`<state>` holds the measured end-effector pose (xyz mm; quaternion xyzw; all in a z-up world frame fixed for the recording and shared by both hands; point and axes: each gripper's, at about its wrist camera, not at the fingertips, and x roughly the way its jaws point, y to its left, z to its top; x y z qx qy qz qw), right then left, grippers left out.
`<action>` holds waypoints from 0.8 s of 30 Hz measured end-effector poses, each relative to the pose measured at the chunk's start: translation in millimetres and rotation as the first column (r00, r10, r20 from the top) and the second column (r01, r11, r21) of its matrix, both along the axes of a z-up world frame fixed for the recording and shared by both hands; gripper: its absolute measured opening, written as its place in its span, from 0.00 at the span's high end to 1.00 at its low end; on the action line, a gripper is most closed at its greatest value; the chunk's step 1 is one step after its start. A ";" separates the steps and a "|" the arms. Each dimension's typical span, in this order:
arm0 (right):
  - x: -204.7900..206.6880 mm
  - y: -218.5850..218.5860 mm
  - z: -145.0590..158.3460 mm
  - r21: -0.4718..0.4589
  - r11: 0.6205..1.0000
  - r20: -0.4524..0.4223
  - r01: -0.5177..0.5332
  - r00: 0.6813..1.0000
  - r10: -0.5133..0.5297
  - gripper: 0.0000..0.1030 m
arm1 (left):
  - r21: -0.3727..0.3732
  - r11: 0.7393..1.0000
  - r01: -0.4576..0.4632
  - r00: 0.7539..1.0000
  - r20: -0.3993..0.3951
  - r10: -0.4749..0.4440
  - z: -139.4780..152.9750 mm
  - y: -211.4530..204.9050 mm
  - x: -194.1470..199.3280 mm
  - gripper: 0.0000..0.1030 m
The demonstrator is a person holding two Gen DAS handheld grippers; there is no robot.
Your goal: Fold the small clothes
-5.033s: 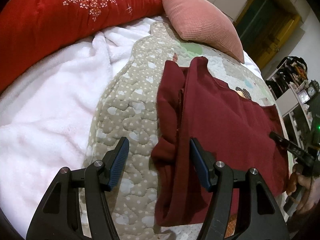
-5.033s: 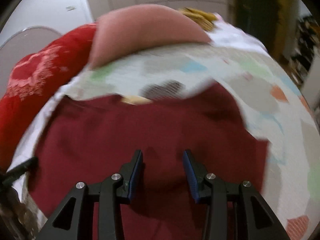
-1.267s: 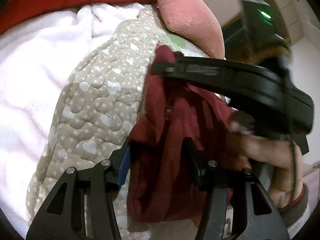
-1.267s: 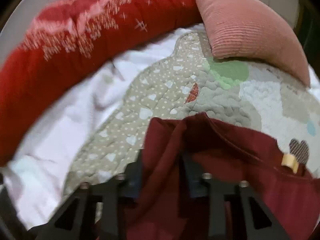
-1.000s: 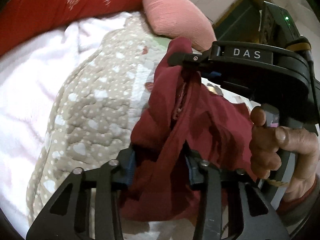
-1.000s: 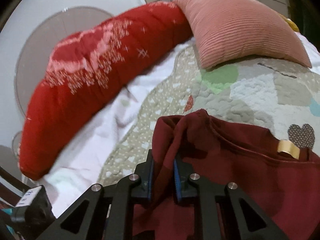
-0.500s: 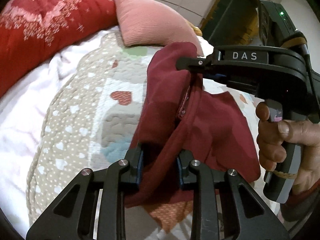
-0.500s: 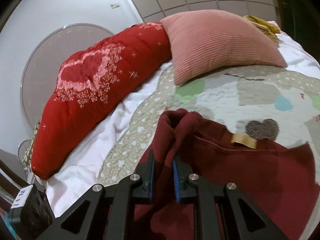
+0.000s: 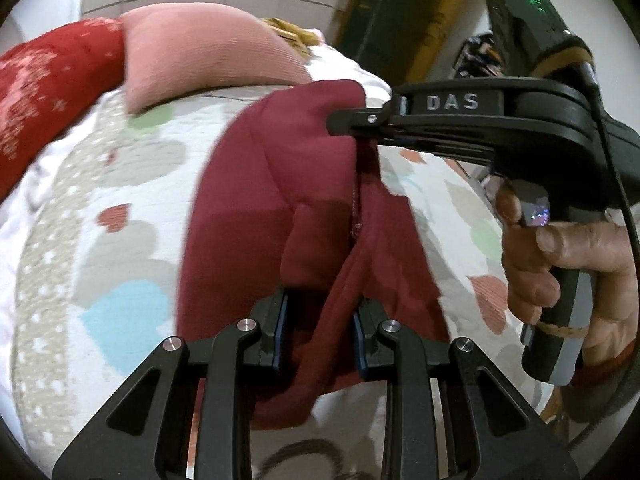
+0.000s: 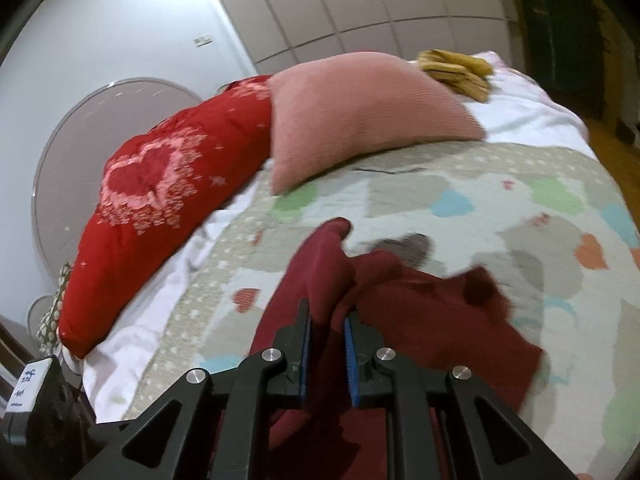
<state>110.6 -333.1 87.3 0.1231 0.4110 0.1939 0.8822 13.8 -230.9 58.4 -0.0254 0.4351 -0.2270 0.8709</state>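
Observation:
A dark red garment hangs lifted over the patchwork quilt. My left gripper is shut on its lower edge. My right gripper is shut on its upper corner; it also shows in the left wrist view, held by a hand, with the cloth stretched between the two grippers. In the right wrist view the garment trails down to the right onto the quilt.
A pink ribbed cushion and a red quilted bolster lie along the bed's far side. A white fleece blanket lies at the left. A yellow item sits behind the cushion. A dark doorway is beyond.
Both grippers closed on the garment's left edge and lifted it off the quilt, carrying it up and to the right; more of the quilt at the left is uncovered.

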 end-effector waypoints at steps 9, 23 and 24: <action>4.6 -57.3 -34.9 -0.002 0.994 -0.053 0.107 0.993 -0.107 0.88 | 0.036 0.998 0.054 0.998 -0.042 -0.053 -22.1 -54.3 10.6 0.76; -11.5 -102.6 -60.9 0.048 0.960 -0.113 0.274 0.957 -0.268 0.82 | -0.056 0.988 0.141 0.985 -0.091 -0.145 7.4 -21.8 -19.0 0.56; -24.3 -106.6 -53.9 0.102 0.961 -0.104 0.258 0.963 -0.247 0.76 | -0.045 0.990 0.134 0.988 -0.070 -0.137 10.2 -14.9 -21.9 0.47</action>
